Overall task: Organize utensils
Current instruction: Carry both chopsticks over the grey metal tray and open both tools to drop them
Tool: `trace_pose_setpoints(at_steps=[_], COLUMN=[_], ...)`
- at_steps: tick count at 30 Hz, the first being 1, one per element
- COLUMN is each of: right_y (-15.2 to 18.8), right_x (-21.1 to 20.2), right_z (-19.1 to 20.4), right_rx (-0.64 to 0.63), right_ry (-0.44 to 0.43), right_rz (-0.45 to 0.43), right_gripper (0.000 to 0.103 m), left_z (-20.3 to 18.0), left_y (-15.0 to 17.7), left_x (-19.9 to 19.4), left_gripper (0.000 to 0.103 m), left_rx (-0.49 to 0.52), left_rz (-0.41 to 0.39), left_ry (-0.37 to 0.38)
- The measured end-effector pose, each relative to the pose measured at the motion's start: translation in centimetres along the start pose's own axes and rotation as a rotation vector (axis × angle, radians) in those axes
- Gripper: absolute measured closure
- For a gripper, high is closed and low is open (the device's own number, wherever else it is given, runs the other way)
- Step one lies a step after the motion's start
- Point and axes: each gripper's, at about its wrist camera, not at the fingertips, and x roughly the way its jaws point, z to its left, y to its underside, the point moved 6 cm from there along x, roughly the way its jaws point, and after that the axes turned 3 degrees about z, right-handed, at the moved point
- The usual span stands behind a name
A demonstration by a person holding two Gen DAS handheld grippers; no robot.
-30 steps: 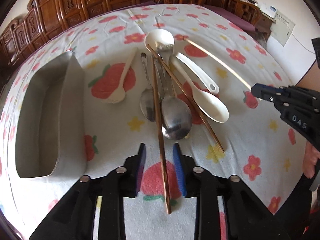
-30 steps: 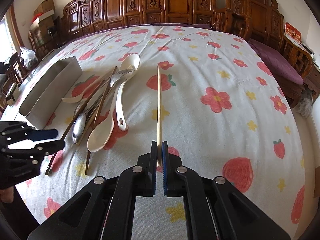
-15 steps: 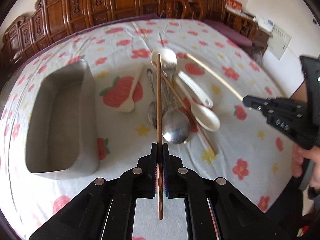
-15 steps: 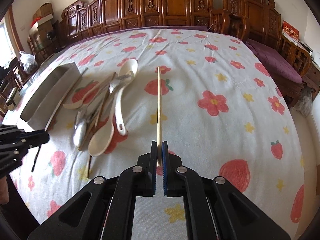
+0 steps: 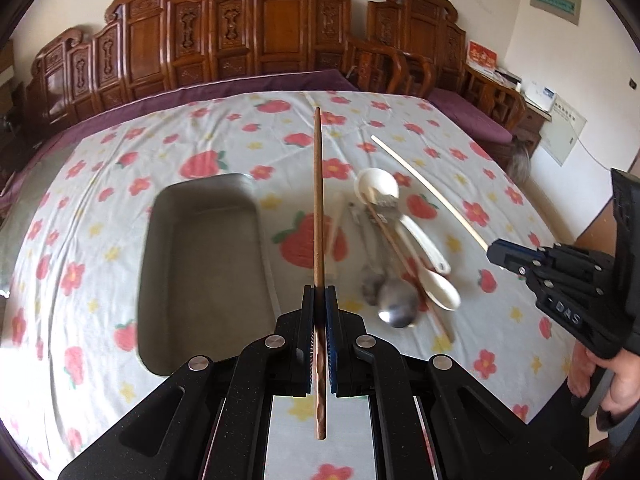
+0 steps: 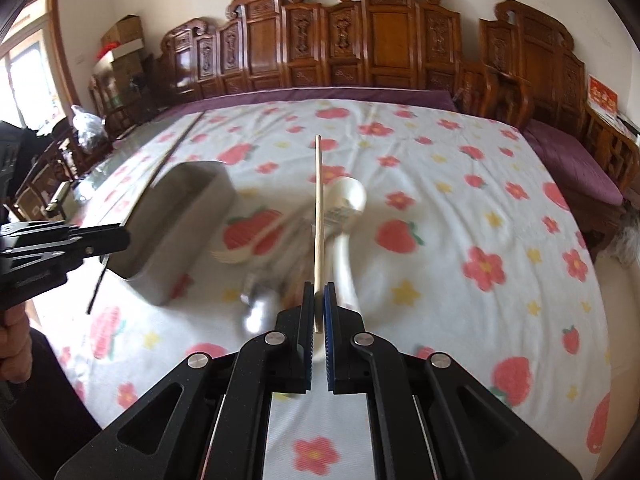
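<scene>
Both fisheye views are bright with soft, even daylight. A window at the right-wrist view's left edge is overexposed. Motion blur smears the flower-printed white cloth (image 5: 460, 168) and the heap of white and steel spoons (image 6: 304, 248). Straight lines bow towards dark, vignetted corners.

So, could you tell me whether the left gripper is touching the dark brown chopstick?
Touching. In the left wrist view the left gripper has its jaws closed on the dark brown chopstick, which sticks out both ways.
</scene>
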Motion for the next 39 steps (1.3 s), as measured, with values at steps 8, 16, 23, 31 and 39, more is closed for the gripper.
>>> trace_pose_setpoints(at_steps=[8, 16, 23, 31, 39], right_y=[-1.5, -2.9, -3.7, -4.1, -4.1], right_x=[0.9, 2.1, 3.1, 4.2, 5.2], right_z=[5.3, 8.7, 10.7, 12.9, 16.0], right_rx=[-0.022, -0.018, -0.019, -0.034, -0.037], right_ry=[-0.054, -0.082, -0.095, -0.103, -0.114], right_rz=[-0.014, -0.02, -0.018, -0.002, 0.018], right_gripper=[0.097, 0.097, 0.097, 0.097, 0.097], left_z=[4.4, 8.1, 9.9, 11.1, 13.4], left_y=[-0.7, -1.4, -1.6, -1.4, -1.7], left_x=[0.6, 2.1, 3.2, 2.3, 0.2], left_gripper=[0.099, 0.099, 0.099, 0.097, 0.097], left_rx=[-0.048, -0.11, -0.153, -0.149, -0.151], left_rz=[-0.001, 0.002, 0.012, -0.003, -0.05], left_ry=[-0.001, 0.018, 0.027, 0.012, -0.033])
